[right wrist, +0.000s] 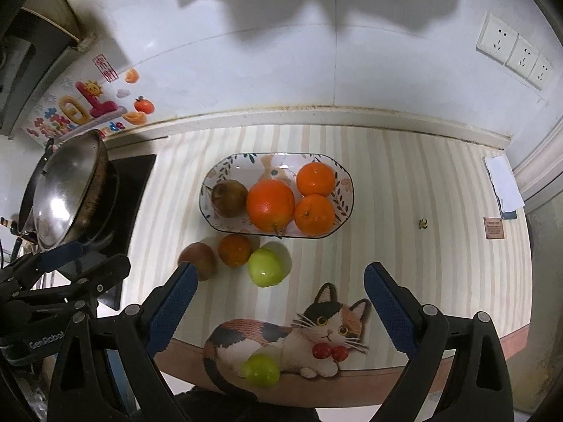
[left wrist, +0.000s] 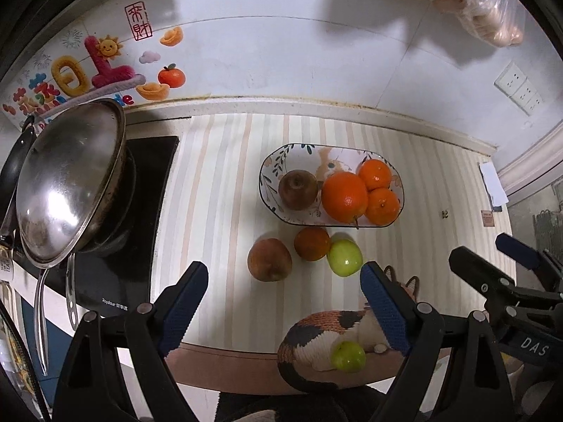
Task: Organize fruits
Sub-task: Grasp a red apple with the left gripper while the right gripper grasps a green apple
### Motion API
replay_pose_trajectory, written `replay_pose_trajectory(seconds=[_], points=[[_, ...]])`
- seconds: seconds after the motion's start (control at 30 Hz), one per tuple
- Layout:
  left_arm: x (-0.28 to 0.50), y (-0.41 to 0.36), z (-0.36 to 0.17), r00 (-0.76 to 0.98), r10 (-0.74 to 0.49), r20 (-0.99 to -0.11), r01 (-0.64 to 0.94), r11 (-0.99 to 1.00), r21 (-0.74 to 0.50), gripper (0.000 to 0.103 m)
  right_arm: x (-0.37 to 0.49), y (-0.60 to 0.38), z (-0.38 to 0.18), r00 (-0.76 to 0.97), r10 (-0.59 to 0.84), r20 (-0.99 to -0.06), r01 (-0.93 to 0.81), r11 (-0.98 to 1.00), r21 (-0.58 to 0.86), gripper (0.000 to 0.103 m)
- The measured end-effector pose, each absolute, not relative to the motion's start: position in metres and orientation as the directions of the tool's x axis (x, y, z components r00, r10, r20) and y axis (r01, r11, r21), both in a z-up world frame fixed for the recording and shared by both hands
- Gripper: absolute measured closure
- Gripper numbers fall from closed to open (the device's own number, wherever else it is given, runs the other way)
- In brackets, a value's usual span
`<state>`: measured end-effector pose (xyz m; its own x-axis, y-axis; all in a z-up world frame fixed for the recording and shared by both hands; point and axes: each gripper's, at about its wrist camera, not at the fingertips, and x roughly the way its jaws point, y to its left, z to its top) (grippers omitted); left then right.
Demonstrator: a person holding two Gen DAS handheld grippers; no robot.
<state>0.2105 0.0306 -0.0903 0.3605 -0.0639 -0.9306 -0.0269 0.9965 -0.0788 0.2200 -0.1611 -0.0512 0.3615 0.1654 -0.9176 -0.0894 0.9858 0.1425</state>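
Near edge: green fruit (right wrist: 262, 370) sits on the cat-shaped mat (right wrist: 281, 337); both grippers spread wide and empty.

Left gripper (left wrist: 283, 304) and right gripper (right wrist: 278, 304) hover over the near counter, jaws apart, nothing between them. The plate (right wrist: 346, 190) lies farther back and already carries a brown fruit (right wrist: 228, 198), a large orange (right wrist: 270, 205) and two smaller oranges (right wrist: 315, 179) (right wrist: 314, 213). Three loose fruits lie just near of its rim: reddish apple (right wrist: 197, 259) at left, dark orange (right wrist: 235, 249) in the middle, green apple (right wrist: 265, 267) at right, the last two touching. Risk, judged: round fruit rolls if nudged, and closing on one of the touching pair could knock the other; the mat fruit is close to the counter edge and may drop. The plate is crowded at right; free space is at its far left. Wok lid (right wrist: 67, 193) leans on the stove at far left, well apart.
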Motion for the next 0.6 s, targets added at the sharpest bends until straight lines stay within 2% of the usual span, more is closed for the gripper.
replay_pose_trajectory(seconds=[0.2, 0.47, 0.57, 0.6], points=[[0.220, 0.040, -0.109, 0.341, -0.058, -0.938, -0.056, 0.995, -0.082, 0.015, 0.228, -0.158, -0.077, 0.314, 0.207, -0.927, -0.078, 0.978, 0.193, 0.006], [0.245, 0.053, -0.185, 0.199, -0.045, -0.979, -0.105, 0.992, -0.067, 0.015, 0.251, -0.154, -0.179, 0.173, 0.296, -0.939, -0.012, 0.954, 0.299, 0.006], [0.255, 0.057, -0.220, 0.107, -0.087, -0.990, -0.145, 0.984, -0.102, 0.015, 0.260, -0.150, -0.218, 0.133, 0.320, -0.938, -0.002, 0.947, 0.323, 0.007], [0.259, 0.057, -0.232, 0.077, -0.120, -0.990, -0.165, 0.978, -0.132, 0.015, 0.262, -0.146, -0.227, 0.127, 0.317, -0.940, -0.017, 0.948, 0.317, 0.011]])
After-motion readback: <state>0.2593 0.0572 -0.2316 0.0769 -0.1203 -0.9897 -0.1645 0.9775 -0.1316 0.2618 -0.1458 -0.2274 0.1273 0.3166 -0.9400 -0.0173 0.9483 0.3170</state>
